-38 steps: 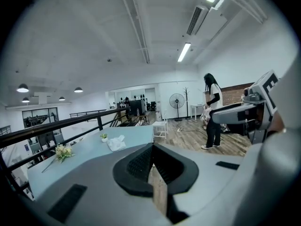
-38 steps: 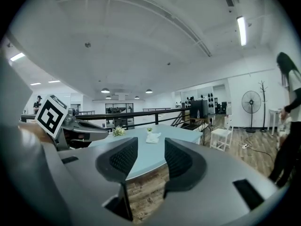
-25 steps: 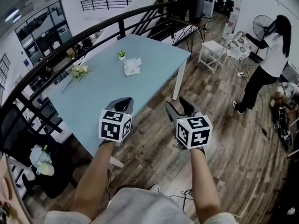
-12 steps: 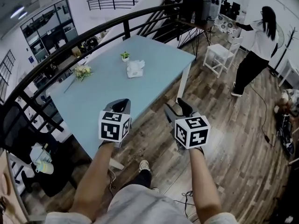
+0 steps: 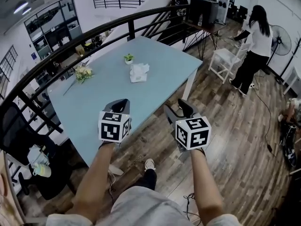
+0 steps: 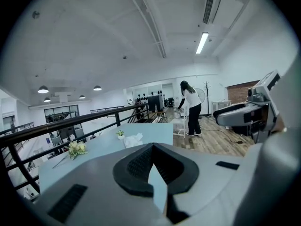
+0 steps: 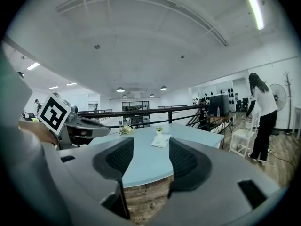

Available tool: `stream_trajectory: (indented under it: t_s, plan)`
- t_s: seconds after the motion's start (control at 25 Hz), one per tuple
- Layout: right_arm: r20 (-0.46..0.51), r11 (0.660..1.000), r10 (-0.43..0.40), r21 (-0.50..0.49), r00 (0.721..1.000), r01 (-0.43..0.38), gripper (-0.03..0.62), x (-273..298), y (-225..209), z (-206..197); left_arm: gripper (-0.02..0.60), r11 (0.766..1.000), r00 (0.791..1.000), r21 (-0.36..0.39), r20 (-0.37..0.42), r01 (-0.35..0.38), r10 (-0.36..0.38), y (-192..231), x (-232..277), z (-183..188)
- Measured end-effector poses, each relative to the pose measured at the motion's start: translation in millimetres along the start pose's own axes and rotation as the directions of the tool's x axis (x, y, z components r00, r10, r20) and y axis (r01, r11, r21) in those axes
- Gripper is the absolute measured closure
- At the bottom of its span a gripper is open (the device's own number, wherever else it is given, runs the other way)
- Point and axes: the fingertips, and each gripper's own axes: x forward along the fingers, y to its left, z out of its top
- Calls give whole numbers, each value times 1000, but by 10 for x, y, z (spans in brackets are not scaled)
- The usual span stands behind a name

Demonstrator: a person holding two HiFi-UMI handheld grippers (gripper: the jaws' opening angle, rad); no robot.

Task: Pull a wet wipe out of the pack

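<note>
- A mezzanine room with a wood-plank floor is being viewed from above. A pale blue worktop is being faced, its near edge just ahead of both grippers.
- The wet wipe pack is lying on the worktop's far half, well apart from both grippers, so nothing is being pulled yet. A small potted plant is standing at its 11 o'clock and a bunch of flowers at its 9 o'clock.
- The left gripper is being held with its jaws together at the tips and nothing between them, the pack at its 1 o'clock.
- The right gripper is being held with its jaws apart and empty, the pack at its 11 o'clock and framed between them, probably so a wipe can be pinched.
- Both are being carried level and side by side, seemingly as an approach posture.
</note>
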Motion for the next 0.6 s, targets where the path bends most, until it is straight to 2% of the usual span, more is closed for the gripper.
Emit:
stream_trajectory:
  t_s: [0.6]
  plan:
    - [-24, 997, 74, -23, 997, -74, 373, 1434, -403, 334, 589, 997, 996, -19, -37, -78, 78, 838, 1055, 253]
